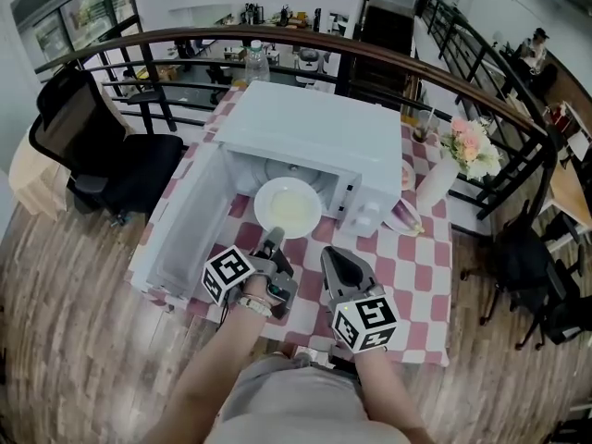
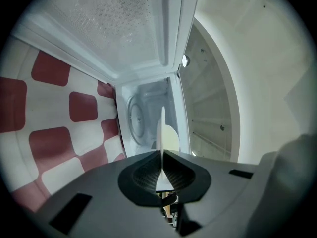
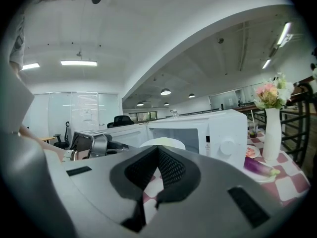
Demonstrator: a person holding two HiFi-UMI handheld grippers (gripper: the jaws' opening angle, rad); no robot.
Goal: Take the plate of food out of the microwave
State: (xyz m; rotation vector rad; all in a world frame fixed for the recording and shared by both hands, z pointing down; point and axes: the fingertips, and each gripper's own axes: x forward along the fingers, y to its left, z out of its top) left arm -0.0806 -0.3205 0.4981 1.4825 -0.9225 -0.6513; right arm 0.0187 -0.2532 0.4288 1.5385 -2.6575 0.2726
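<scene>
The white microwave [image 1: 314, 146] stands on the red-and-white checked table [image 1: 412, 266], its door [image 1: 180, 234] swung open to the left. A white plate of pale yellow food [image 1: 288, 207] sits at the mouth of the cavity, partly outside it. My left gripper [image 1: 272, 244] is shut on the plate's near rim. In the left gripper view the plate [image 2: 162, 133] runs edge-on between the jaws of the left gripper [image 2: 162, 155], with the turntable [image 2: 134, 118] behind. My right gripper [image 1: 337, 261] hangs to the right, shut and empty. In the right gripper view its shut tips [image 3: 158, 150] point at the plate [image 3: 163, 143].
To the right of the microwave stand a white vase of flowers [image 1: 458, 160] and a small plate with an eggplant [image 1: 405, 218]. Behind the microwave is a water bottle [image 1: 256, 61]. A black office chair [image 1: 102, 155] stands left of the table. A curved railing [image 1: 444, 72] runs behind.
</scene>
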